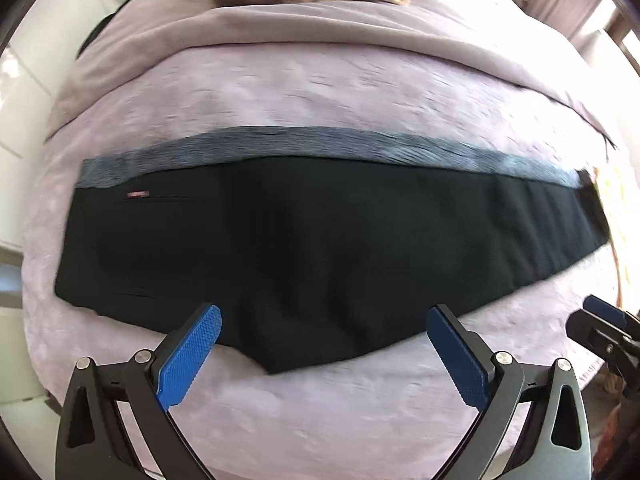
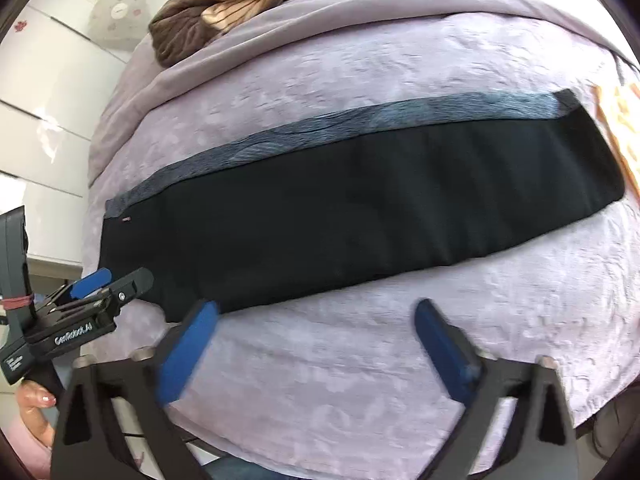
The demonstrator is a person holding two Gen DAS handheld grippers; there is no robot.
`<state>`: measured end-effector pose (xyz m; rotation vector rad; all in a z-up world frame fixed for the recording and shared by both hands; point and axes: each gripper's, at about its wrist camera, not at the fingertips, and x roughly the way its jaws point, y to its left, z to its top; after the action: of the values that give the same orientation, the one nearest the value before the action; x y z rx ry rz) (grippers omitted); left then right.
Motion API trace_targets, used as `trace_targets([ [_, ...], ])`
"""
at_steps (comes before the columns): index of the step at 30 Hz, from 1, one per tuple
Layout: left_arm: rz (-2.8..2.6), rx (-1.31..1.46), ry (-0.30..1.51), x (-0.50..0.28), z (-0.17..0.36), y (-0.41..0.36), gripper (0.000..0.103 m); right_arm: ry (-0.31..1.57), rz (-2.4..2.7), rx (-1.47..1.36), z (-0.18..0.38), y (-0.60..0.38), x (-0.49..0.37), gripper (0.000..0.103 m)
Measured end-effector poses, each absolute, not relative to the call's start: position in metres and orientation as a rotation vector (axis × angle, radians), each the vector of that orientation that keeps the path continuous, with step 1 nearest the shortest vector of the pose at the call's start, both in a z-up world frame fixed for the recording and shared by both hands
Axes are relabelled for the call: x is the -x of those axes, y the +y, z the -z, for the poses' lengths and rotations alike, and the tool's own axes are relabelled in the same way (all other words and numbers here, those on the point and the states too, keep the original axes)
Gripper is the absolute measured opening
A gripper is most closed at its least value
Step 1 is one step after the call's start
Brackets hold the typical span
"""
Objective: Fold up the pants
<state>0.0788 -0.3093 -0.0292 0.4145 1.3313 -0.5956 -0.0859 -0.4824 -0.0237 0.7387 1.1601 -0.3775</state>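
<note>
Two open grippers hang over black pants (image 1: pixel 304 248) spread on a bed (image 1: pixel 320 92).

The pants lie folded lengthwise into one long band across the middle of the bed, a grey strip along the far side, the near edge close to the bed's front edge. The left gripper (image 1: pixel 324 344) stands wide with nothing between its blue pads. The right gripper (image 2: pixel 316 340) is spread wide too, holding nothing. A brown striped blanket (image 2: pixel 224 4) sits at the bed's far edge.
</note>
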Motion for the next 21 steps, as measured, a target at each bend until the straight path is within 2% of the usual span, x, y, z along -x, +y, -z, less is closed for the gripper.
trace_targets([
  [21,0.629,-0.583,1.300,0.018,0.003,-0.439,0.103,1.072,0.422,-0.891,0.019,-0.583,0.191,0.103],
])
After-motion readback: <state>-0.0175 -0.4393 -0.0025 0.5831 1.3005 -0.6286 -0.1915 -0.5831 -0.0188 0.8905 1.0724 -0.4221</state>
